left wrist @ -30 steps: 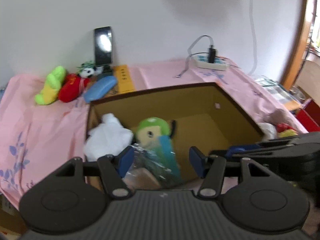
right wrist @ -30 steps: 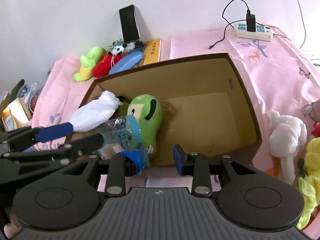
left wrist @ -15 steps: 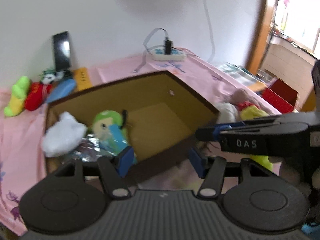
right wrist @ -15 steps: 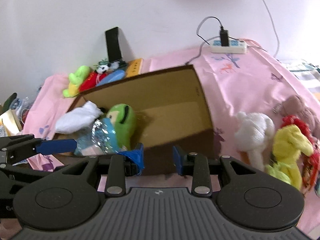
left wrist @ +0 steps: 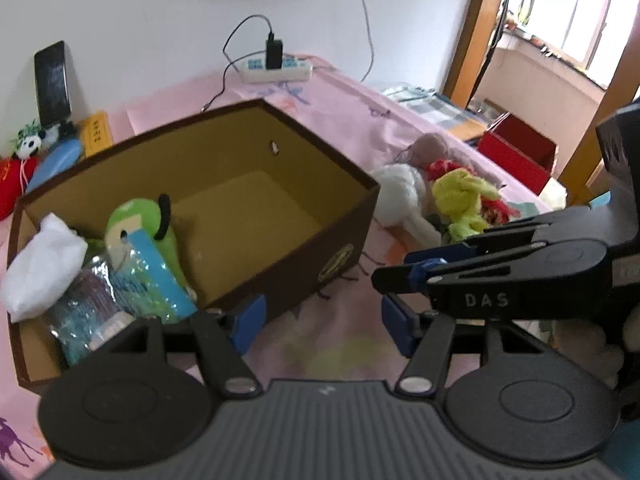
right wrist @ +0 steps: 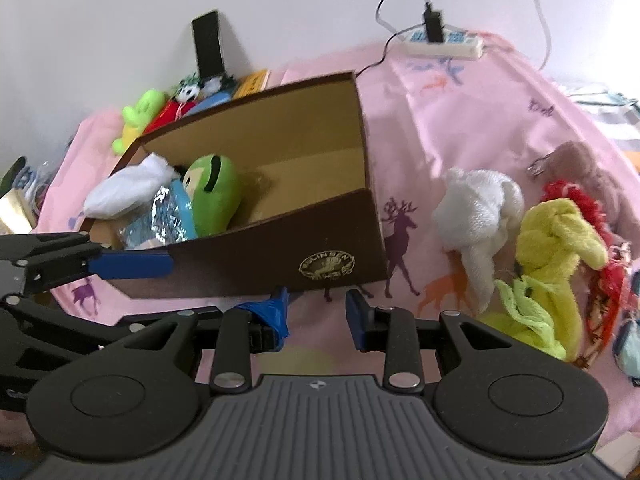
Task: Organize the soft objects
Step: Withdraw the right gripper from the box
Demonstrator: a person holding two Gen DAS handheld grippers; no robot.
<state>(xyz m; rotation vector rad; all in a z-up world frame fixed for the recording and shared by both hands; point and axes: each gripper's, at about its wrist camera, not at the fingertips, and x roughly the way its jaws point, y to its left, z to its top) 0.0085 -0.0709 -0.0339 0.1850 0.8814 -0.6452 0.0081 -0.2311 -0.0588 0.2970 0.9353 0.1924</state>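
A brown cardboard box (left wrist: pixel 332 240) (right wrist: pixel 280 252) stands on the pink cloth. Inside it lie a green plush (left wrist: pixel 140 220) (right wrist: pixel 216 192), a white plush (left wrist: pixel 40 256) (right wrist: pixel 128 184) and a shiny blue packet (left wrist: pixel 148 276). To the right of the box lie a white plush (left wrist: pixel 400 196) (right wrist: pixel 476 216), a yellow-green plush (left wrist: pixel 460 200) (right wrist: pixel 556 248), a red yarn toy (right wrist: pixel 576 196) and a brownish plush (right wrist: pixel 580 160). My left gripper (left wrist: pixel 322 322) hangs by the box's near corner, its jaws opening with nothing between them. My right gripper (right wrist: pixel 316 314) is open and empty in front of the box.
A power strip (left wrist: pixel 276 72) with cables lies at the back by the wall. A phone (right wrist: pixel 208 44) leans on the wall above several small toys (right wrist: pixel 140 114). A red box (left wrist: pixel 516 156) sits off the far right edge.
Both views have swung right, from over the box toward the plush pile beside it. Both grippers have come down in front of the box's near corner. The left jaws stand slightly wider.
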